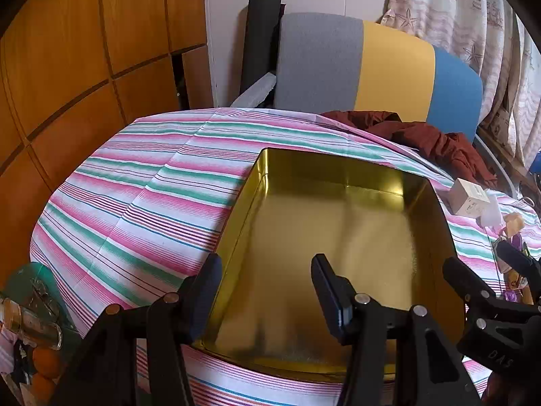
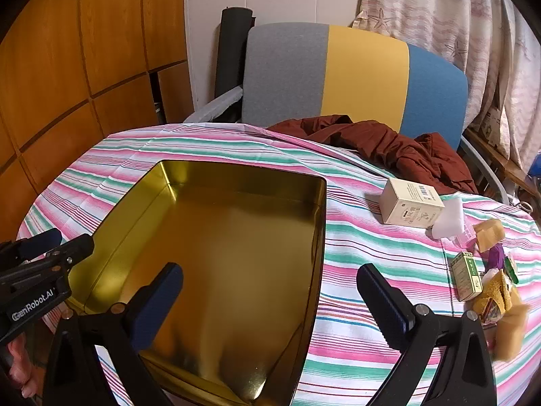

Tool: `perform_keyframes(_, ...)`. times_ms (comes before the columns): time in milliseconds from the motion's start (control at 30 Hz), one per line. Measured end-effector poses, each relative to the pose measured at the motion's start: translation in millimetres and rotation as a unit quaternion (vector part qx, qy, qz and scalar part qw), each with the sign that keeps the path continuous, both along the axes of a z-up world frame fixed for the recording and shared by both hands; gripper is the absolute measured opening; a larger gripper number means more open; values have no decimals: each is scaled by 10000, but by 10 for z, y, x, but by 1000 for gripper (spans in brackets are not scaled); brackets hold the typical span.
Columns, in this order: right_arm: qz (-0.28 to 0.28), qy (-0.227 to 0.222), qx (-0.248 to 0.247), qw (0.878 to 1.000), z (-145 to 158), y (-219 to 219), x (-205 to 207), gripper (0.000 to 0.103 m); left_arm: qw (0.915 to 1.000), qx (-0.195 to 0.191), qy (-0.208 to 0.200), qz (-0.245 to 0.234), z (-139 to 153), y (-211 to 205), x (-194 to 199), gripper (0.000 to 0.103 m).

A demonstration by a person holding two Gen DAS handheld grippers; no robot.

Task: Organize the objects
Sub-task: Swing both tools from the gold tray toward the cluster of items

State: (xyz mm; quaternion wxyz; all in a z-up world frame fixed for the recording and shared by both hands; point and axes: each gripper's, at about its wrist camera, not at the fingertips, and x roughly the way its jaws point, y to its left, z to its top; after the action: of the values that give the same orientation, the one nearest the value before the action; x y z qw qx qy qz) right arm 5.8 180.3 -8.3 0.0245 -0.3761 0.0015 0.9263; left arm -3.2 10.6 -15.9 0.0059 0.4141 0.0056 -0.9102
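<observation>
An empty gold tin [image 1: 338, 237] sits open on the striped tablecloth [image 1: 135, 209]; it also shows in the right wrist view [image 2: 219, 253]. My left gripper [image 1: 267, 280] is open and empty, straddling the tin's near left wall. My right gripper [image 2: 270, 291] is open and empty, straddling the tin's right wall. To the tin's right lie a cream box [image 2: 410, 206], a small green box [image 2: 468, 275], a white block [image 2: 448, 223], tan packets [image 2: 490, 233] and several small purple and yellow items [image 2: 497, 291].
A dark red cloth [image 2: 389, 145] lies at the table's far edge, before a grey, yellow and blue chair back [image 2: 355, 74]. Wooden cupboards [image 2: 67, 67] stand left, curtains [image 2: 473, 34] right. Oranges and clutter [image 1: 37, 338] lie off the table's left.
</observation>
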Motion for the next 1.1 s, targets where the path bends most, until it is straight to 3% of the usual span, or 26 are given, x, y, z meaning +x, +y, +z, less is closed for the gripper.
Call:
perform_keyframes(433, -30, 71, -68, 9999, 43, 105, 45, 103, 9999, -111, -57, 19, 4, 71, 9, 56)
perform_keyframes(633, -190, 217, -17, 9996, 132, 336, 165, 103, 9995, -221, -87, -216, 26, 302, 40, 56)
perform_keyframes(900, -829, 272, -47, 9962, 198, 1021, 481, 103, 9957, -147, -340, -845, 10, 818, 87, 56)
perform_keyframes(1100, -1510, 309, -218, 9878, 131, 1761, 912, 103, 9850, 138, -781, -1531, -49, 1325, 151, 56)
